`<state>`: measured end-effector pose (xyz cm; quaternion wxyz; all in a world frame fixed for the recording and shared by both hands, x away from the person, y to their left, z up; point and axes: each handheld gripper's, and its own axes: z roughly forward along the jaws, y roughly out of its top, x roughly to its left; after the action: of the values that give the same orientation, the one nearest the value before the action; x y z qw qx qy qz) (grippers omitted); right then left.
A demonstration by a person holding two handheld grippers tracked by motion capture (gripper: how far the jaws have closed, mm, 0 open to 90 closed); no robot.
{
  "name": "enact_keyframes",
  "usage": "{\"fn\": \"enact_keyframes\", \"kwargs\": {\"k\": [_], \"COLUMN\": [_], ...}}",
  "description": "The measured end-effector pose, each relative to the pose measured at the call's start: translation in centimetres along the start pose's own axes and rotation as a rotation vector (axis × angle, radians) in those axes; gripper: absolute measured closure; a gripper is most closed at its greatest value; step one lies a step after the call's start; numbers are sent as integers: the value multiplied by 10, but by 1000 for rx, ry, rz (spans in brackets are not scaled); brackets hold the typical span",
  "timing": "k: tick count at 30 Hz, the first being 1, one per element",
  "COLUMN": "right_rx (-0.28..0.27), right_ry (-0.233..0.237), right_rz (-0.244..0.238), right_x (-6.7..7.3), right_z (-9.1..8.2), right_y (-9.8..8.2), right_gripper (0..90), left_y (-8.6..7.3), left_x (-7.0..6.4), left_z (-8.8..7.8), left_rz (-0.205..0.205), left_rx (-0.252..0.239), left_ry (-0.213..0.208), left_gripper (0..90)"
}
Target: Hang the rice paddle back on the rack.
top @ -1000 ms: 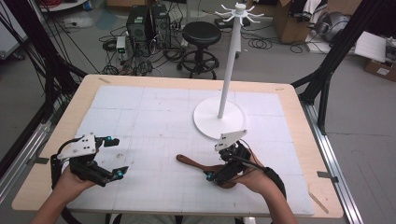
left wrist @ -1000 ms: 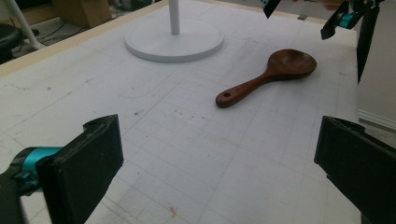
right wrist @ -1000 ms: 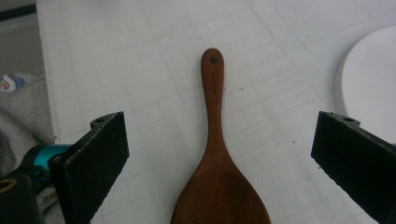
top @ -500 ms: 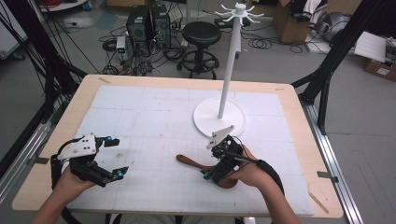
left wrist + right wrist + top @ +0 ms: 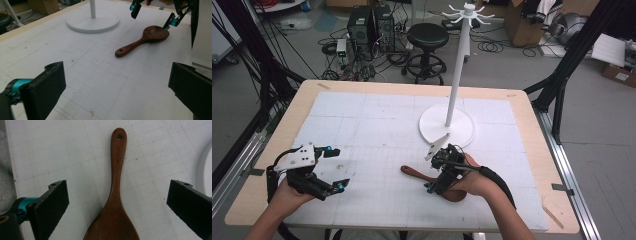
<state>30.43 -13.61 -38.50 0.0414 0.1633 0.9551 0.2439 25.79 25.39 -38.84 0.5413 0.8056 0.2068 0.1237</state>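
Observation:
A brown wooden spoon (image 5: 414, 173) lies flat on the white mat, its handle pointing left and its bowl toward the person's right hand. My right gripper (image 5: 432, 174) hovers open just over it. In the right gripper view the spoon (image 5: 116, 182) runs up the middle between the two wide-apart jaws of the right gripper (image 5: 117, 207), with the hole in its handle at the far end. My left gripper (image 5: 335, 167) is open at the mat's front left, holding nothing. The left gripper view looks across the mat at the spoon (image 5: 140, 41) and the right gripper (image 5: 153, 16) above its bowl.
A white stand (image 5: 447, 127) with a round base, a tall pole and hooks at the top rises just behind the right gripper; its base (image 5: 92, 22) is also in the left gripper view. The wooden table edge (image 5: 272, 145) frames the mat. Stool and equipment sit on the floor beyond.
The right gripper has shifted a little to the left along the spoon, staying open. The left gripper and the spoon have not moved.

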Motion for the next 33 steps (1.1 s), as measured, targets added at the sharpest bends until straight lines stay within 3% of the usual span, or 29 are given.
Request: {"fn": "enact_keyframes", "kwargs": {"k": [25, 29, 33], "right_rx": [244, 267, 300], "right_ry": [-59, -40, -39], "right_rz": [0, -6, -17], "right_x": [3, 2, 0], "right_z": [35, 37, 40], "right_y": [27, 29, 29], "right_gripper": [54, 153, 188], "left_y": [0, 0, 0], "left_x": [-2, -1, -1], "left_z": [0, 0, 0], "left_rz": [5, 8, 9], "left_rx": [6, 7, 7], "left_ry": [3, 1, 4], "left_gripper": [17, 17, 17]}}
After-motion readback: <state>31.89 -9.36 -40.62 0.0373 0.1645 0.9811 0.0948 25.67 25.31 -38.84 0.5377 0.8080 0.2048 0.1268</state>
